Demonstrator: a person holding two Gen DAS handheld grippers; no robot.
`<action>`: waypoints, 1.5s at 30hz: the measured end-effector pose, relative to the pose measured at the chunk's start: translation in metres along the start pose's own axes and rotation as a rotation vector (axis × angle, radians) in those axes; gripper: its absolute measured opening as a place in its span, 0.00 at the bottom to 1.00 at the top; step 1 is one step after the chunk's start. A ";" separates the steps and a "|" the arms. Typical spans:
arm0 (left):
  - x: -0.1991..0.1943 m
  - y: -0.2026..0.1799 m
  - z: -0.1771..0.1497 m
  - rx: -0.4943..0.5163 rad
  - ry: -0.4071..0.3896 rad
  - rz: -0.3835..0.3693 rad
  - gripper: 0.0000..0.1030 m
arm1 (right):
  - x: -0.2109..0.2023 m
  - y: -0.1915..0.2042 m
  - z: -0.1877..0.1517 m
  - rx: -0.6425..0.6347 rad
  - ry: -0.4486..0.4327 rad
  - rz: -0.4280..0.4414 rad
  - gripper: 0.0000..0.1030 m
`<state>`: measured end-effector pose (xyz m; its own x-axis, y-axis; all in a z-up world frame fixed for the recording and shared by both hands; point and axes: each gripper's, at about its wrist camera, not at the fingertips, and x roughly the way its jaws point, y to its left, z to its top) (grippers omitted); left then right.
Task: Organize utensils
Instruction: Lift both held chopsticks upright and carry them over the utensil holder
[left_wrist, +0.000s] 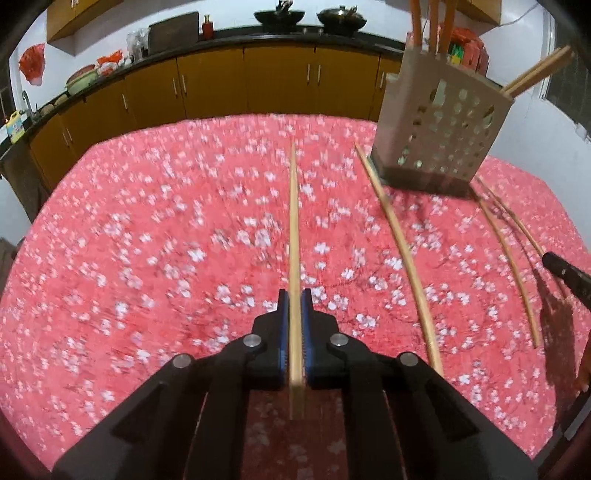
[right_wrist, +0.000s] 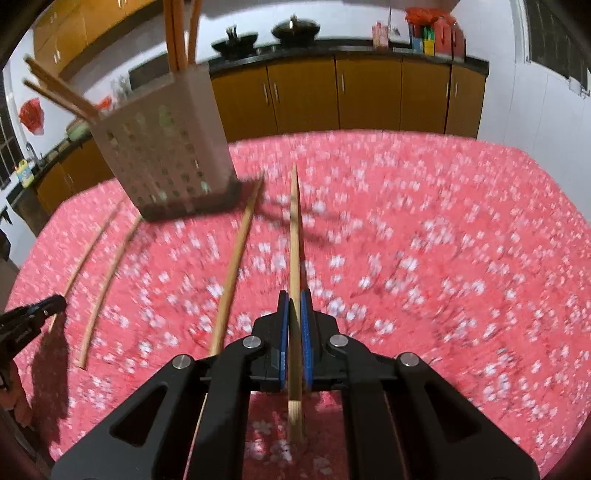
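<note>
In the left wrist view my left gripper (left_wrist: 294, 300) is shut on a pale wooden chopstick (left_wrist: 293, 221) that runs straight ahead between the blue pads. My right gripper (right_wrist: 294, 300) is likewise shut on a chopstick (right_wrist: 294, 236). A perforated beige utensil holder (left_wrist: 439, 122) stands on the pink floral tablecloth, ahead and to the right of the left gripper; in the right wrist view the holder (right_wrist: 162, 147) is ahead on the left. It holds orange handles (left_wrist: 432, 22) and slanting chopsticks (left_wrist: 539, 72). Two loose chopsticks (left_wrist: 399, 251) (left_wrist: 511, 266) lie between the grippers.
The table (left_wrist: 129, 221) is covered in pink cloth with white blossoms. Behind it runs a dark counter over yellow cabinets (left_wrist: 277, 81), with woks (left_wrist: 341, 16), bottles and bags on top. The right gripper's tip (left_wrist: 565, 275) shows at the left view's right edge.
</note>
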<state>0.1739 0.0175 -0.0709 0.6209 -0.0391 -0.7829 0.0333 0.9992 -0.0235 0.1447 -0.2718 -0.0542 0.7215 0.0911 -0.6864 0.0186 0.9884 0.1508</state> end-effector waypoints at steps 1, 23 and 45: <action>-0.007 0.001 0.003 0.002 -0.014 -0.004 0.08 | -0.009 0.000 0.005 0.002 -0.027 0.002 0.07; -0.117 -0.001 0.068 0.019 -0.312 -0.090 0.08 | -0.096 -0.001 0.061 -0.002 -0.304 0.032 0.07; -0.213 -0.063 0.151 0.059 -0.668 -0.250 0.08 | -0.170 0.060 0.144 -0.074 -0.639 0.201 0.07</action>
<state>0.1581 -0.0393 0.1908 0.9355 -0.2843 -0.2100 0.2678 0.9579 -0.1035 0.1234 -0.2451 0.1739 0.9741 0.2070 -0.0907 -0.1900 0.9674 0.1674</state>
